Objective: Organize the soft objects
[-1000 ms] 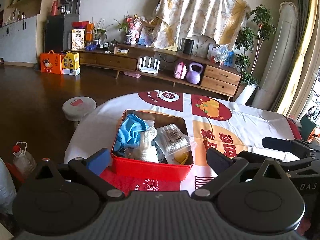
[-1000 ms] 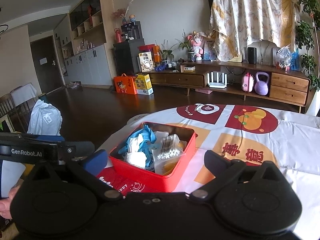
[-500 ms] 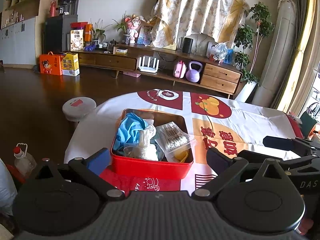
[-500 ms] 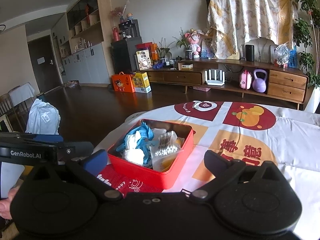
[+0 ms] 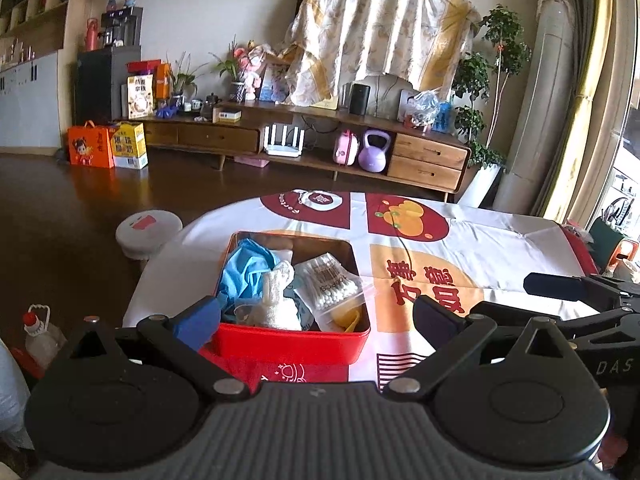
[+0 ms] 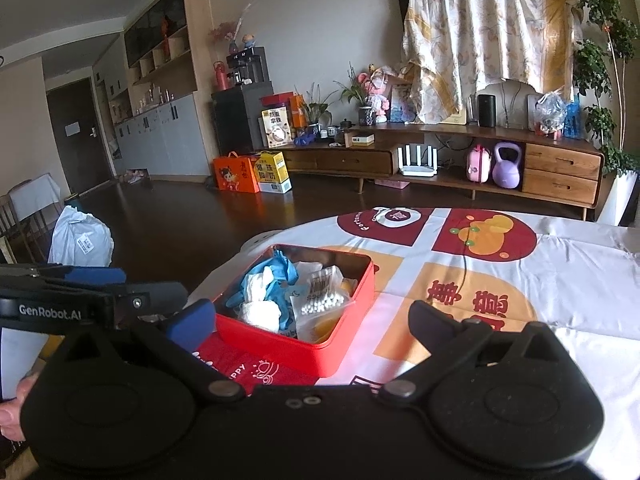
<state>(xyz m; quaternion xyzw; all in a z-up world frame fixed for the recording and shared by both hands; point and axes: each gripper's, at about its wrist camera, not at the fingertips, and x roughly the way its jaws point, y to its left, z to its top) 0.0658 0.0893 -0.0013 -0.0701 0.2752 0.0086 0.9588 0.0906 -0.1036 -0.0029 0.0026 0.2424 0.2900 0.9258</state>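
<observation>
A red tin box [image 5: 292, 343] [image 6: 280, 344] stands near the table's front left edge. It holds a blue glove [image 5: 244, 266] [image 6: 276, 270], a white knitted cloth [image 5: 276, 300] [image 6: 258, 312], a bag of cotton swabs [image 5: 332, 286] [image 6: 322, 300] and something yellow [image 5: 346, 316]. My left gripper [image 5: 316, 322] is open and empty, held just in front of the box. My right gripper [image 6: 310, 314] is open and empty, just right of the box. Each gripper shows at the edge of the other's view.
The round table wears a white cloth with red and orange patches [image 5: 420, 264] [image 6: 480, 280]. A white stool [image 5: 148, 228] stands on the dark floor to the left. A white bag [image 6: 82, 238] and a plastic bottle [image 5: 42, 332] sit on the floor.
Both grippers have drifted slightly, so the box sits a little higher in the views. Both stay open and empty. Nothing in the box has moved.
</observation>
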